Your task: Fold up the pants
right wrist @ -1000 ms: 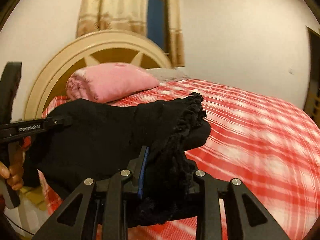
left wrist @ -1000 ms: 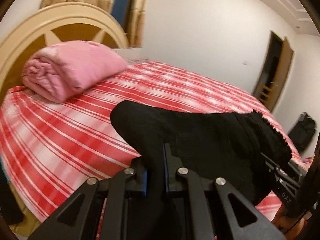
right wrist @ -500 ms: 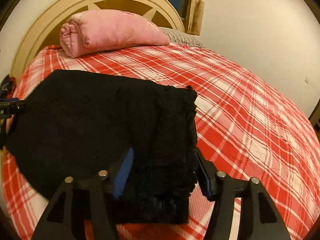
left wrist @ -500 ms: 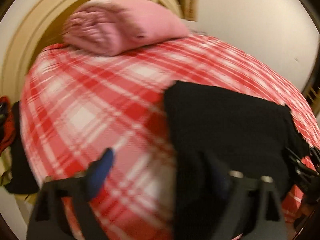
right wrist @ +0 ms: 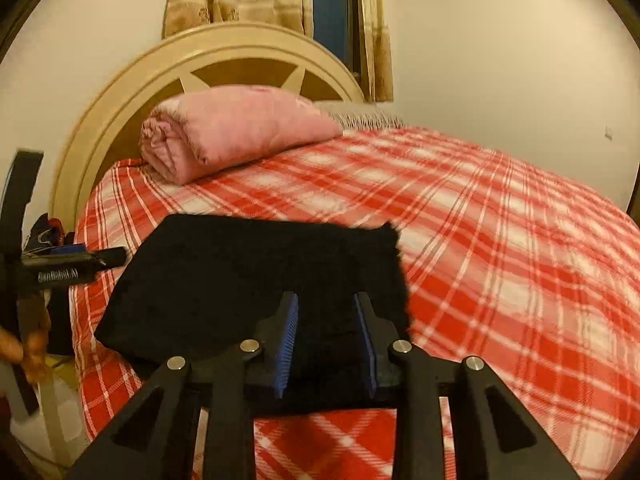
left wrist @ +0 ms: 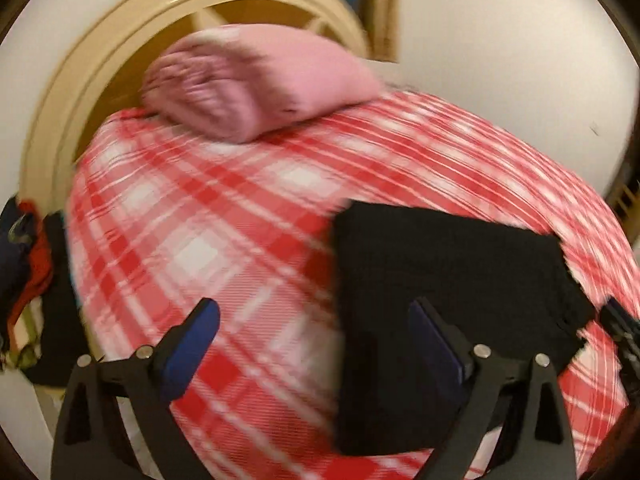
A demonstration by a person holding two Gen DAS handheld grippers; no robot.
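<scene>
The black pants (right wrist: pixel 256 284) lie folded into a flat rectangle on the red plaid bed (right wrist: pixel 500 248), near its front edge. In the left wrist view the pants (left wrist: pixel 444 280) sit to the right. My left gripper (left wrist: pixel 316 328) is wide open and empty, its right finger over the pants' left edge; it also shows in the right wrist view (right wrist: pixel 92 260). My right gripper (right wrist: pixel 326 320) is open, its jaws apart over the pants' near right part, not pinching the cloth.
A rolled pink blanket (right wrist: pixel 232 132) lies by the cream headboard (right wrist: pixel 240 52). Curtains and a window stand behind it. Dark and red clothes (left wrist: pixel 24 256) hang off the bed's left side. The right gripper's tip (left wrist: pixel 620 328) shows at the right edge.
Both grippers held the pants lifted, then laid them flat on the bed and opened. The left gripper has drawn left off the cloth; the right has pulled back.
</scene>
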